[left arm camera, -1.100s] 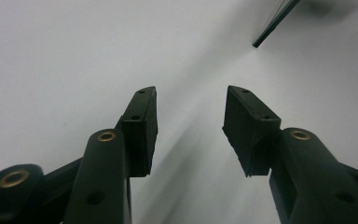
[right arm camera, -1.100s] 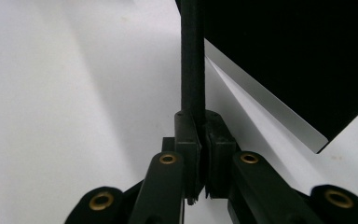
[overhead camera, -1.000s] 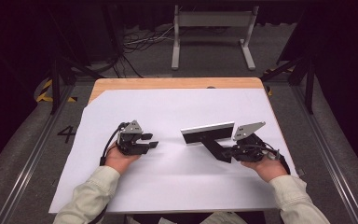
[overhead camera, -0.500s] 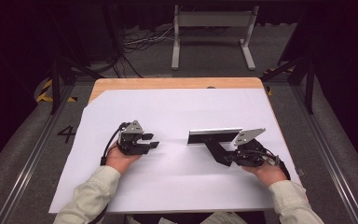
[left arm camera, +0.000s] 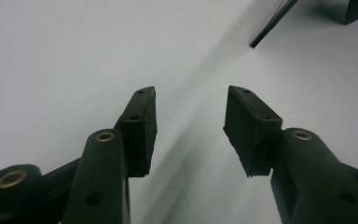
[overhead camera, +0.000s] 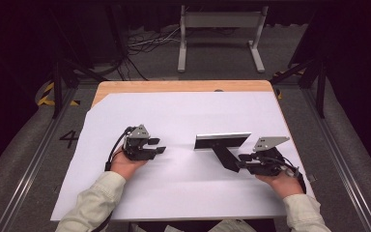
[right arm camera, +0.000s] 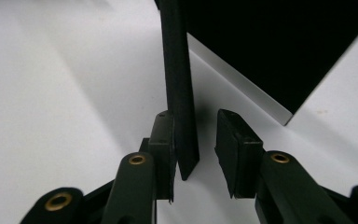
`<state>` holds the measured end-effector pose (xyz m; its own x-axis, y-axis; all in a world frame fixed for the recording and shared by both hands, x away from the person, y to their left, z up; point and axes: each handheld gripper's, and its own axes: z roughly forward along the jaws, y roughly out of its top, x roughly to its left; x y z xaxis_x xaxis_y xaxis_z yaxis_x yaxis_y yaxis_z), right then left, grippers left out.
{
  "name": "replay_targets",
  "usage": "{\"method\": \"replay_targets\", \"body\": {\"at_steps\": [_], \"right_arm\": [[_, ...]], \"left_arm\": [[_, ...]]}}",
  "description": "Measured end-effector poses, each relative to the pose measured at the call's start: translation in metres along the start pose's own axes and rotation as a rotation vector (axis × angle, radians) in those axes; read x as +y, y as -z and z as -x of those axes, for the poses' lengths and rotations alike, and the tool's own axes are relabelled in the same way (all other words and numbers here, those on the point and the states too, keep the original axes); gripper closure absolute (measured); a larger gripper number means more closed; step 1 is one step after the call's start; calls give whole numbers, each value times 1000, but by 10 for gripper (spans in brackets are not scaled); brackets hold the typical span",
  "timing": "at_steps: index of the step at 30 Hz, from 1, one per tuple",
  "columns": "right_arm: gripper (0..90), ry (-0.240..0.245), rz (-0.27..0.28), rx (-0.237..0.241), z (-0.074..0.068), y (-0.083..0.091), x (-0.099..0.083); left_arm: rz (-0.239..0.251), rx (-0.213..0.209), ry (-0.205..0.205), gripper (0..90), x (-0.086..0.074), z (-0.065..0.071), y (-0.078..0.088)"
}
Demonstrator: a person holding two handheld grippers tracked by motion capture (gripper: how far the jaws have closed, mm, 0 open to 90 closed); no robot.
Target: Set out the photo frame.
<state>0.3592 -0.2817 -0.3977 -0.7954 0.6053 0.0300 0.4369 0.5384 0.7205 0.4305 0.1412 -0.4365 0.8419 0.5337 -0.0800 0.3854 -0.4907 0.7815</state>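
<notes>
On the white-covered desk point(overhead camera: 174, 193), right of centre, a black T-shaped stand point(overhead camera: 222, 145) has its long plate running left to right; its stem point(right arm camera: 179, 93) points back toward the right tongs point(overhead camera: 244, 162), which have just been opening, one pad beside it. Left tongs point(left arm camera: 191, 126) rest released, well apart.

Black stand point(right arm camera: 279, 42) top cut off

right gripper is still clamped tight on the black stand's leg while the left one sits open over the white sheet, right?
Not clamped: the right gripper has just been opening; a gap shows beside the black stand's leg in the right gripper view. The left gripper is open over the white sheet.
</notes>
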Motion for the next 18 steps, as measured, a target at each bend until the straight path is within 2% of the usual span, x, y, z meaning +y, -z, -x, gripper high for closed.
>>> {"method": "replay_targets", "body": {"at_steps": [5,18], "right_arm": [[671,-18,47,-18,2,12,-7],[656,-36,114,-110,11,36,-20]], "left_arm": [[-3,-1,-8,537,2,1,-3],[3,26,-36,523,11,9,-12]]}}
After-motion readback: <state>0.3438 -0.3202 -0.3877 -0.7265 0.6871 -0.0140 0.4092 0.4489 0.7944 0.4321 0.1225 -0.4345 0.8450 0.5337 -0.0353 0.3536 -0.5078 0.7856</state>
